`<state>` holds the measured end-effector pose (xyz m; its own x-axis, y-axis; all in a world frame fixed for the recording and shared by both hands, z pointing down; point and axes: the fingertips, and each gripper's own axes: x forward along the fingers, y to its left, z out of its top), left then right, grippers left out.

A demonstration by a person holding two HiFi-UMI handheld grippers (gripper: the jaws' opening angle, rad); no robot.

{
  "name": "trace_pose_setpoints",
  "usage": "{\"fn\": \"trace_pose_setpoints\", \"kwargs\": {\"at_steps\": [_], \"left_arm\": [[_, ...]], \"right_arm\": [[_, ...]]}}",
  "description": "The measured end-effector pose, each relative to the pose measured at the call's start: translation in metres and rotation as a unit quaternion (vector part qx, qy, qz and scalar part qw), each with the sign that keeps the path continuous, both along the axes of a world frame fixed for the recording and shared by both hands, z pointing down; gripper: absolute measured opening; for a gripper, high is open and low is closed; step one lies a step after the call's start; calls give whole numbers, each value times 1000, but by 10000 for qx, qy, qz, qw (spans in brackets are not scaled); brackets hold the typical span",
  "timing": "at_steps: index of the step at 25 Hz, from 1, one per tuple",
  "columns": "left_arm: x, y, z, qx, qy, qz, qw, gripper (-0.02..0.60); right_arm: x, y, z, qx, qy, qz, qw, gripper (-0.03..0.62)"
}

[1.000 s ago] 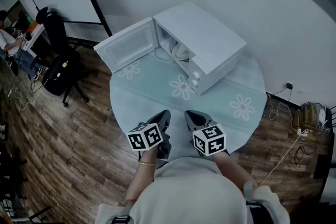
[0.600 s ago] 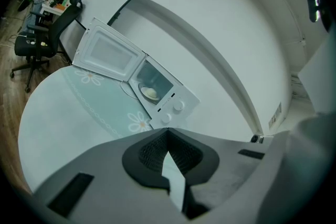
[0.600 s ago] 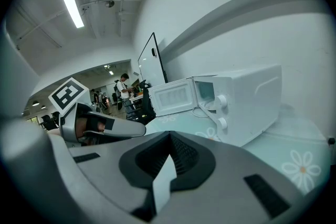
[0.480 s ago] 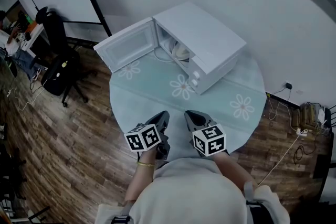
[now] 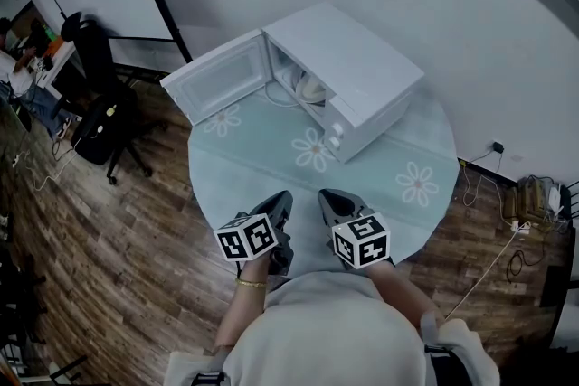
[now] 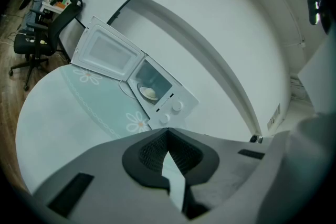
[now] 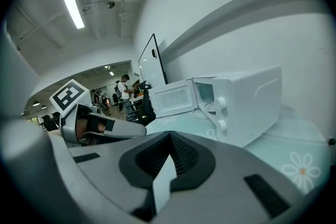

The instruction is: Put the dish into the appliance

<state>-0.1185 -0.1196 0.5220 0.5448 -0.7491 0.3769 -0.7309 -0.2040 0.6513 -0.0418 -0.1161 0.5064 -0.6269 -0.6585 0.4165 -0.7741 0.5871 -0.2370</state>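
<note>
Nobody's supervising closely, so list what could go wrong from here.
1. The microwave door stands open and seems to overhang the table; a passing arm could knock it.
2. The dish lies inside, apparently near the opening; closing the door might clip it.
3. The left gripper and right gripper are shut and empty; a push with them could slip.

Near side of the round pale-green flowered tabletop (image 5: 262,172) lies bare; far off, the white box microwave (image 5: 357,72) blocks, its open door (image 5: 217,79) jutting left.

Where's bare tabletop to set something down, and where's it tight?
Free: the tablecloth between the microwave and the near edge, and the strip right of the microwave. Crowded: the far side, filled by the microwave, its open door and the dish inside.
</note>
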Motion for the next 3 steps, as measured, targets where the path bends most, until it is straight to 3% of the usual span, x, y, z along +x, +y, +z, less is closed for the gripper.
{"fn": "trace_pose_setpoints", "kwargs": {"at_steps": [3], "left_arm": [[1,1,0,-3,11,10,10000,12]], "right_arm": [[-1,1,0,3,3,-19,10000,5]]}}
